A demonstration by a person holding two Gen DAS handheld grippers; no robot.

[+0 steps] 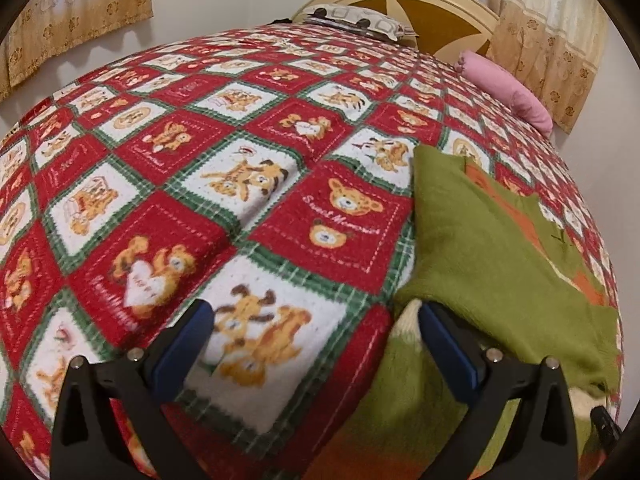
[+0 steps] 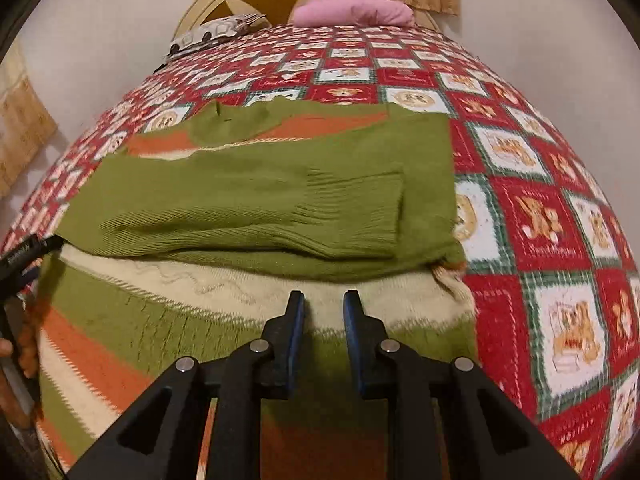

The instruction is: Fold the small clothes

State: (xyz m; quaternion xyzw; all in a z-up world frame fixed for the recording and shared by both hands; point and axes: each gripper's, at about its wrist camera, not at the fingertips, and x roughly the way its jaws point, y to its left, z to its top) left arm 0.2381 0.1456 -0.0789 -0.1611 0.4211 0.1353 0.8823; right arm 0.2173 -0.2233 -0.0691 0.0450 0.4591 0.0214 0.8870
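A small green knitted sweater (image 2: 256, 200) with orange and cream stripes lies on the bed, its sleeves folded across the body. In the left wrist view the sweater (image 1: 492, 248) lies at the right. My left gripper (image 1: 316, 316) is open over the blanket at the sweater's left edge, its right finger (image 1: 444, 340) against the green cloth. My right gripper (image 2: 324, 300) is open with a narrow gap, empty, just above the sweater's cream stripe near the lower hem. The other gripper's tip (image 2: 28, 256) shows at the left edge of the right wrist view.
A red, white and green bear-print blanket (image 1: 224, 184) covers the bed. A pink pillow (image 2: 352, 10), a patterned pillow (image 1: 356, 18) and a cream headboard (image 1: 436, 4) stand at the far end. Curtains (image 1: 548, 36) hang along the walls.
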